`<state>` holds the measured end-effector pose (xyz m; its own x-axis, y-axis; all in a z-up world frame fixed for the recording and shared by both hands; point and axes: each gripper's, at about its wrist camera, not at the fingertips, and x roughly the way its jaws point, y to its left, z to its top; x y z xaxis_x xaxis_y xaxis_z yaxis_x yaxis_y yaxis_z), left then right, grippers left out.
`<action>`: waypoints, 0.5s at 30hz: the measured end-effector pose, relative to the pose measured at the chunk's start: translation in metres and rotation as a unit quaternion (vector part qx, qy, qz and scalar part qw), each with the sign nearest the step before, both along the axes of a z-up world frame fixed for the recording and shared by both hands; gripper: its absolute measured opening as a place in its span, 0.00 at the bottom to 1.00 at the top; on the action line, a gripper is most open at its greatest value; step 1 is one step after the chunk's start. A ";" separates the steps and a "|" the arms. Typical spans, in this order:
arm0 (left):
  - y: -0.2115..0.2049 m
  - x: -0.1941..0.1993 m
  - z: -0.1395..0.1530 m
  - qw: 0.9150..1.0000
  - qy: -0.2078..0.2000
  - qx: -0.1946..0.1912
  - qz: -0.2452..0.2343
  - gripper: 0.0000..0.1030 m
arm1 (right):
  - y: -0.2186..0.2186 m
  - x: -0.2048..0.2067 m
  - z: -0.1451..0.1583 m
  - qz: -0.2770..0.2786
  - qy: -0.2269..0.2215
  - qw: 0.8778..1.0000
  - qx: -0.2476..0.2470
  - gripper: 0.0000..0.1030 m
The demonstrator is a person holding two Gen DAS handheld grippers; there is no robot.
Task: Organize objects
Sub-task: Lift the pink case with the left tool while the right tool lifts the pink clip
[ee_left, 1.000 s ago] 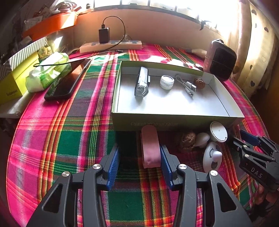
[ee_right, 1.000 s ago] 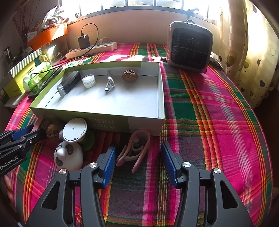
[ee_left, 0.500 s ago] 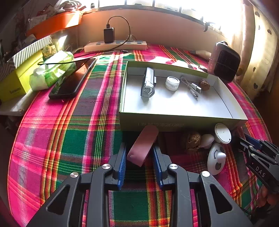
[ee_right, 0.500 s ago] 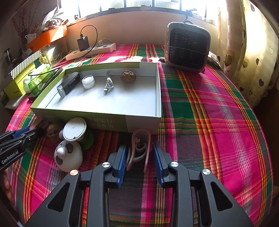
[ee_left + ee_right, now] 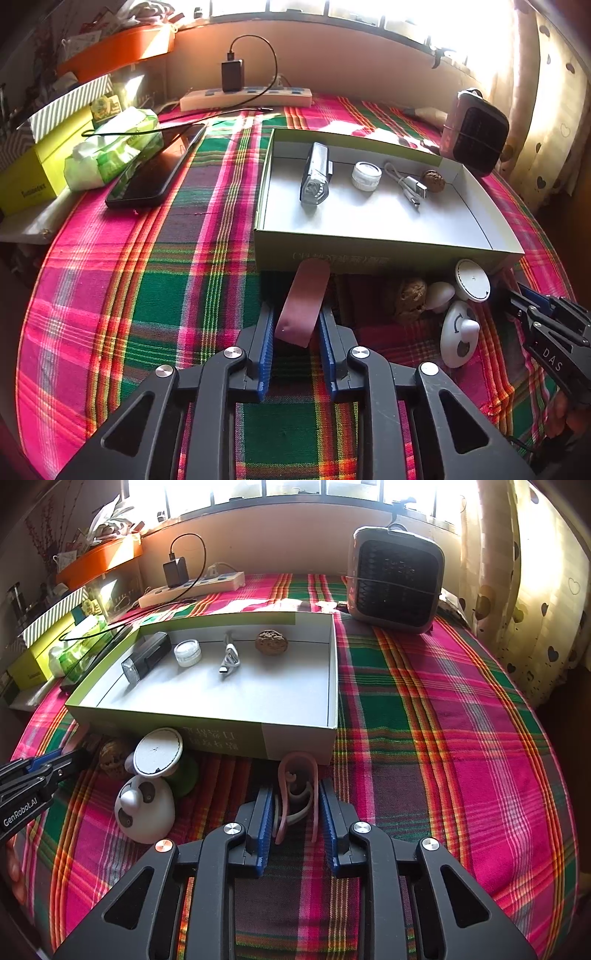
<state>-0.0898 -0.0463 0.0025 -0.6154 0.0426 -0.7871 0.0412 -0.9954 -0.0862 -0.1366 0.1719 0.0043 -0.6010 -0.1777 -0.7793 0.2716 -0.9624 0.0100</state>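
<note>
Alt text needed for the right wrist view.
The right gripper is closing on a pink clip lying on plaid cloth before an open box holding four small items; the left gripper enters at left.

Box (image 5: 295, 738) holds four items; fan (image 5: 395, 579) behind-right, phone (image 5: 155, 170) left, apparently on cloth
</note>
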 end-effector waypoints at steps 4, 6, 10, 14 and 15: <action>-0.001 0.001 0.000 1.000 0.001 0.000 0.000 0.17 | 0.000 0.000 0.000 0.000 0.000 1.000 0.000 0.24; -0.002 0.003 0.000 1.000 0.001 0.000 0.001 0.15 | 0.000 0.001 0.000 0.000 0.000 1.000 0.000 0.24; -0.002 0.005 0.000 1.000 0.001 0.000 0.001 0.15 | 0.000 0.002 0.000 0.000 0.000 1.000 0.000 0.24; 0.000 0.007 0.001 1.000 0.002 -0.005 0.000 0.15 | 0.000 0.002 0.000 0.000 0.000 1.000 -0.001 0.24; 0.000 0.008 0.000 1.000 0.002 -0.006 0.000 0.15 | -0.001 0.003 0.000 0.001 0.001 1.000 -0.001 0.24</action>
